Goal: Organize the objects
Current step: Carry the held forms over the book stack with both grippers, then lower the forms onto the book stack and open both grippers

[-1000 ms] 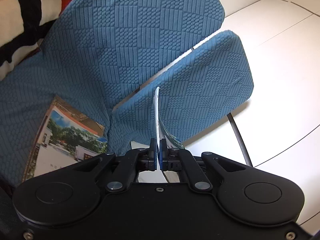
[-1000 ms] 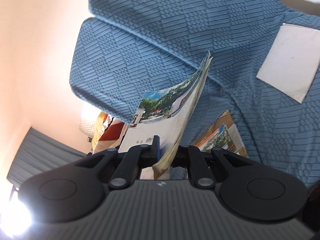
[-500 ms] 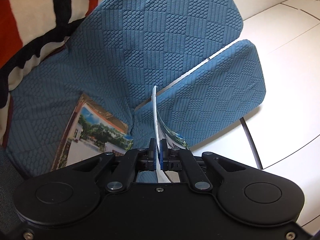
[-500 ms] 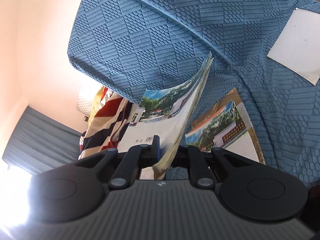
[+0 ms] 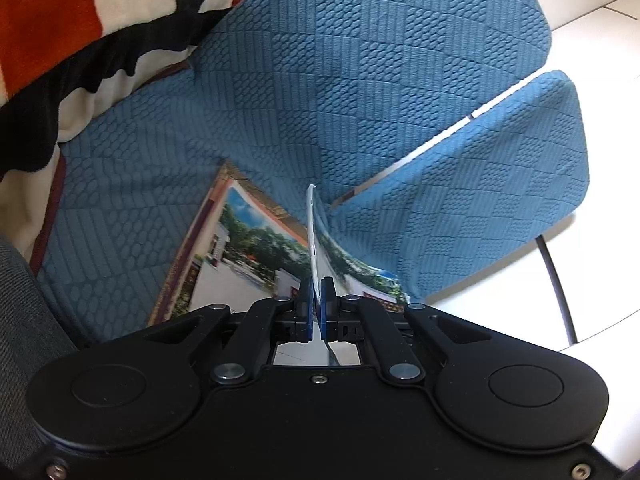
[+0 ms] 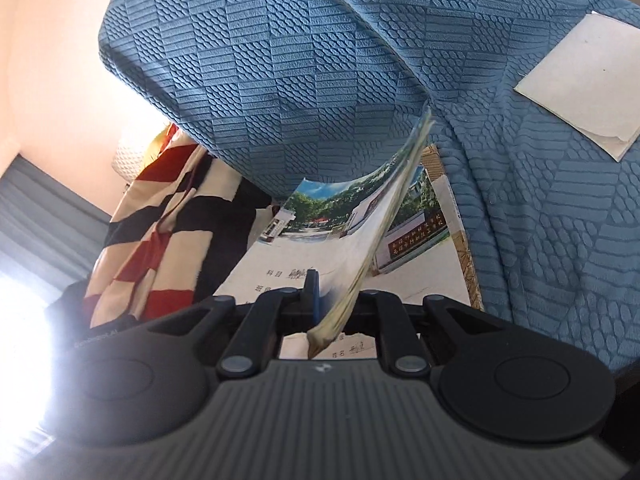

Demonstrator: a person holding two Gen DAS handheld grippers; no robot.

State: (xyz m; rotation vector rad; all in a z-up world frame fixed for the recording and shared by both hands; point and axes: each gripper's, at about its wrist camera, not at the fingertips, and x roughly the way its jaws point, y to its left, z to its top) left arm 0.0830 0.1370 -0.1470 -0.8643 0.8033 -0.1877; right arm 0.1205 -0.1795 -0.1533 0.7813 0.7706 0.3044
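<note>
Left wrist view first: left gripper pinched tight on the near edge of a thin booklet, blue pads pressed against both faces, sheet standing edge-on and curling up and away. Just beneath, a second booklet with a photo cover of trees and a building, lying flat on the blue textured sofa cover, its near end hidden behind the gripper body. Striped red, black and cream blanket bunched at upper left, touching the cover. Pale tiled floor at right, with a dark thin leg below the cushion edge.

Right wrist view next: right gripper clamped on a thicker notebook, same photo cover, pages fanning upward and to the right from the pinch, one blue pad visible on the left face. Underneath it, the flat booklet on the sofa cover. Separate pale grey paper square lying well apart at upper right on the same fabric. Striped blanket at left, beside a glaring window area.
</note>
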